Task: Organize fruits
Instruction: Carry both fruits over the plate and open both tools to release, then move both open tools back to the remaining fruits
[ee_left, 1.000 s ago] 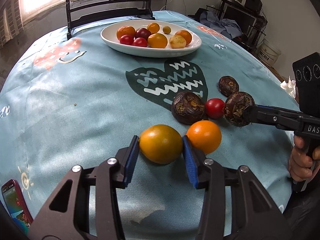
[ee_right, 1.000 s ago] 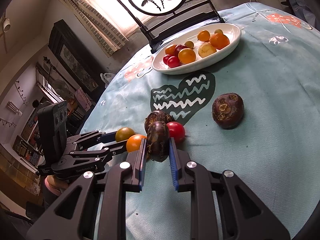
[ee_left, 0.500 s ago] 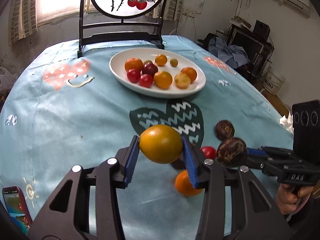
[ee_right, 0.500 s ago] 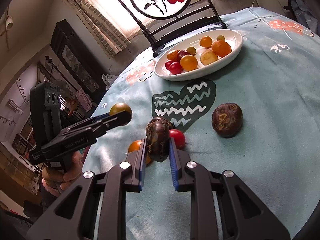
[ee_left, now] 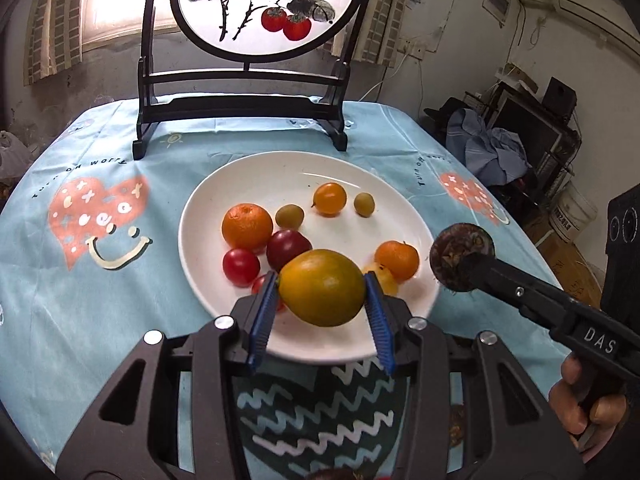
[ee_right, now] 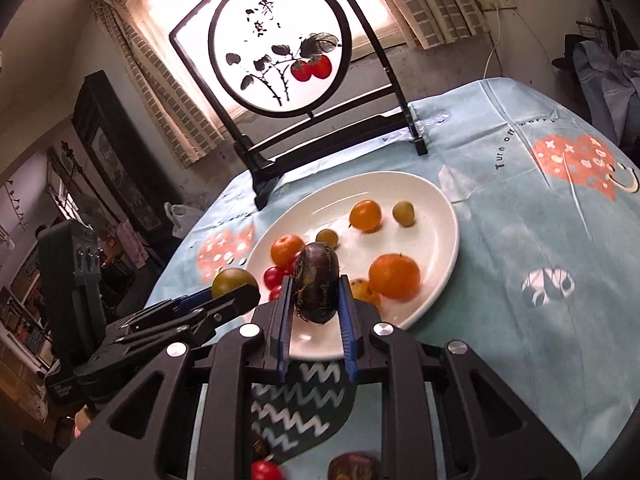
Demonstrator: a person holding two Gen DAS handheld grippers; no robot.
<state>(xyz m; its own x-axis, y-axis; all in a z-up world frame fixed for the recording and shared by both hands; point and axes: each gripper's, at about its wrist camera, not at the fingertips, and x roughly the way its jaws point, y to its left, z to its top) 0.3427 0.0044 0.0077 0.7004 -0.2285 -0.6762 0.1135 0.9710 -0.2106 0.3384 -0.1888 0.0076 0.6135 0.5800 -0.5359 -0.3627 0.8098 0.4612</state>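
My left gripper (ee_left: 322,294) is shut on a yellow-orange fruit (ee_left: 322,286) and holds it in the air over the near part of the white plate (ee_left: 224,184). My right gripper (ee_right: 316,296) is shut on a dark brown wrinkled fruit (ee_right: 318,286) and holds it above the plate's near rim (ee_right: 444,200); this fruit also shows in the left wrist view (ee_left: 460,254). The plate holds several oranges, red tomatoes and small green fruits. The left gripper's fruit shows in the right wrist view (ee_right: 232,280), left of the plate.
A black-framed round painted screen (ee_left: 256,8) stands behind the plate at the table's far edge. A red tomato (ee_right: 266,470) and another brown fruit (ee_right: 352,468) lie on the blue tablecloth (ee_left: 80,300) near me. Room clutter lies beyond the right table edge.
Both grippers lifted their fruits off the cloth and carried them forward from the near part of the table to over the plate. The other loose fruits stayed behind.
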